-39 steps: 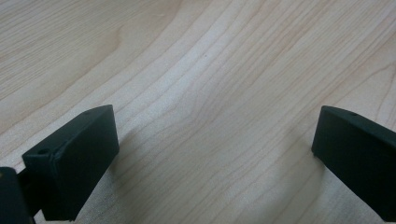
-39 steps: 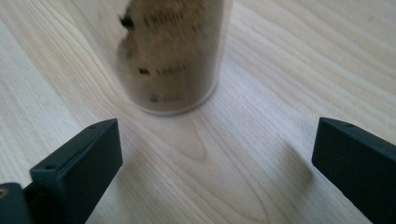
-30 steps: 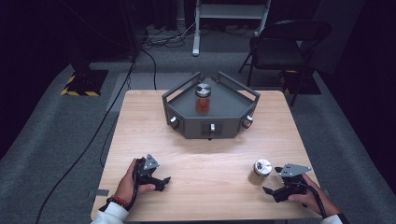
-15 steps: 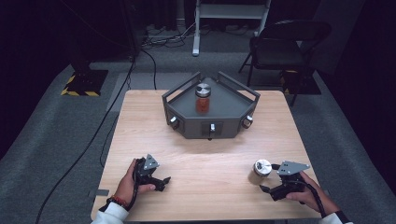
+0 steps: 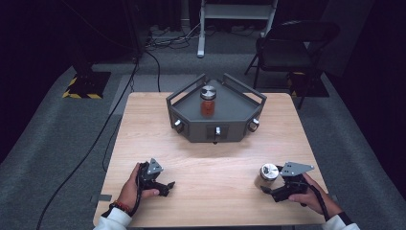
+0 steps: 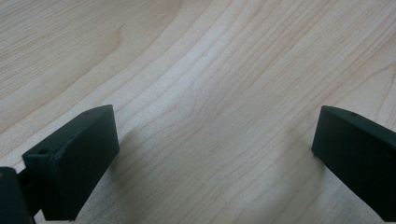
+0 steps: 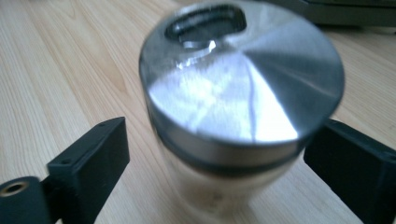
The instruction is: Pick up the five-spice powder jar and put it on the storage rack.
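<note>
A small clear jar (image 5: 268, 172) with a brushed silver lid stands near the table's front right. In the right gripper view the same jar (image 7: 233, 93) sits upright between the two black jaws. My right gripper (image 5: 268, 186) (image 7: 215, 154) is open around it, with a clear gap on the left side and the right jaw close to the glass. My left gripper (image 5: 167, 184) rests low at the front left, held in a hand. The left gripper (image 6: 215, 140) is open with only bare wood between its jaws.
A grey angular fixture (image 5: 230, 129) with knobs on its front stands at the back middle of the wooden table (image 5: 215, 163). On it is a second jar (image 5: 208, 101) with red contents and a silver lid. A folding chair (image 5: 292, 43) stands beyond the table.
My right gripper has edged forward and left, closing in around the silver-lidded jar. The left gripper and the jar on the fixture have stayed put.
</note>
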`<action>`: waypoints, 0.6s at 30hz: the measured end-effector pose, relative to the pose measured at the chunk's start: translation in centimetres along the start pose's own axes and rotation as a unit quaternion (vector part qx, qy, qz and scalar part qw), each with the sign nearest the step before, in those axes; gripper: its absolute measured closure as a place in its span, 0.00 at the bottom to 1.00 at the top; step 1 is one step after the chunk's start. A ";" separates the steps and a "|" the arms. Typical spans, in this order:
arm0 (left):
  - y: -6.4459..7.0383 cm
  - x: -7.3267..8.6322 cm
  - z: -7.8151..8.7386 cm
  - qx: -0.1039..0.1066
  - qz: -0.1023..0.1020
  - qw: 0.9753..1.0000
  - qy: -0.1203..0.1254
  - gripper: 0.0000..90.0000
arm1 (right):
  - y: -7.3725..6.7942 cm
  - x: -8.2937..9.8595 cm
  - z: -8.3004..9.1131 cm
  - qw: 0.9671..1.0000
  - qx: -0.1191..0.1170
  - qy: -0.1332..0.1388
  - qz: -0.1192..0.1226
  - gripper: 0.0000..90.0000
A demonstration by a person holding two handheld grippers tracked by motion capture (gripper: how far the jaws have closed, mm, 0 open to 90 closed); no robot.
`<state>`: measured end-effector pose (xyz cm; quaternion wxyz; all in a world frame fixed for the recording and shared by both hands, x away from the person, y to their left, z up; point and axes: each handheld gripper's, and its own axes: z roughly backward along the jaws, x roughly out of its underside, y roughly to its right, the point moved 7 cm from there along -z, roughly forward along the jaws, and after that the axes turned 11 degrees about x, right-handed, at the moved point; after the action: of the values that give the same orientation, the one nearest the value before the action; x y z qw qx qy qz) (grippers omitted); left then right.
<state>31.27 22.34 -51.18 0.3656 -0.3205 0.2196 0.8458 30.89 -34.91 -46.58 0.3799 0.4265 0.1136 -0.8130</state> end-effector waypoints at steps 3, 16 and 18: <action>0.0 0.0 0.0 0.001 0.000 1.000 0.001 0.00 | 0.0 0.0 -0.3 1.000 -0.008 0.009 -0.015 0.18; 0.0 0.0 0.0 0.000 0.000 1.000 0.000 0.00 | -0.1 1.0 -0.9 0.999 0.004 0.049 -0.018 0.34; 0.0 0.0 0.0 0.000 0.000 1.000 0.000 0.00 | -0.1 1.1 -0.9 0.998 0.006 0.052 -0.016 0.34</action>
<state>31.23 22.35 -51.19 0.3655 -0.3209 0.2195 0.8457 31.00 -34.96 -47.97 0.3578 0.4685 0.1357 -0.7963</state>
